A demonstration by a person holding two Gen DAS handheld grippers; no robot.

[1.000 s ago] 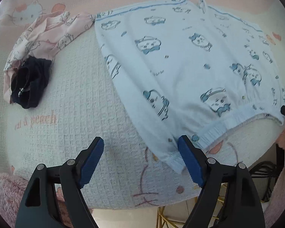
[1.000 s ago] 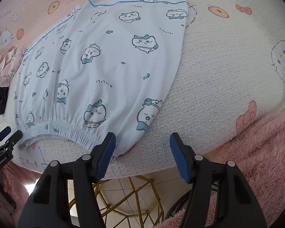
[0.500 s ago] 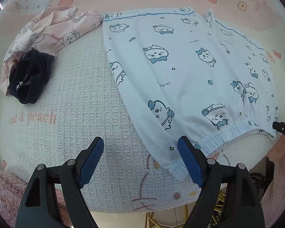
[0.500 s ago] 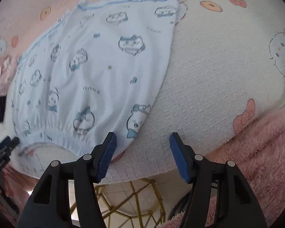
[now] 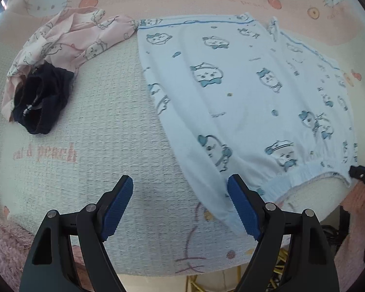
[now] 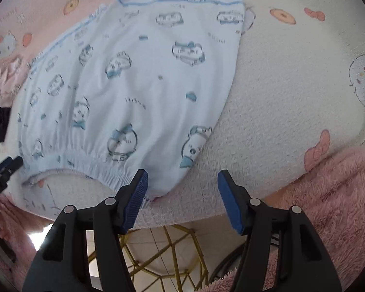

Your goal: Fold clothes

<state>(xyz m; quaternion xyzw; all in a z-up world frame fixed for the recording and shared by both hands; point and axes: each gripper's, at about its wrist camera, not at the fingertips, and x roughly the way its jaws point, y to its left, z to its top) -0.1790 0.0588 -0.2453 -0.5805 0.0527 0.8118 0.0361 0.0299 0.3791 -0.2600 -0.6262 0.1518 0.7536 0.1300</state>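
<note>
Pale blue shorts [image 5: 243, 92] [image 6: 138, 82] printed with small cartoon animals lie flat on a cream waffle blanket [image 5: 104, 131] [image 6: 279, 102], their gathered waistband [image 5: 292, 172] [image 6: 90, 163] toward the near edge. My left gripper [image 5: 180, 194] stands open above the blanket, its right pad at the waistband's left corner. My right gripper [image 6: 182, 189] is open too, its left pad over the waistband's right corner. Nothing lies between either pair of pads. Each gripper's tip shows at the edge of the other view.
A crumpled pink garment [image 5: 68, 41] with a dark navy piece [image 5: 41, 102] lies at the far left. Fluffy pink fabric [image 6: 333, 194] borders the blanket on the near right. Beyond the near edge, a gold wire frame [image 6: 172, 253] and tiled floor show below.
In the left wrist view the shorts and the pile have slid down, showing more of the far pink border. The right wrist view has shifted a little. Both grippers stay open.
</note>
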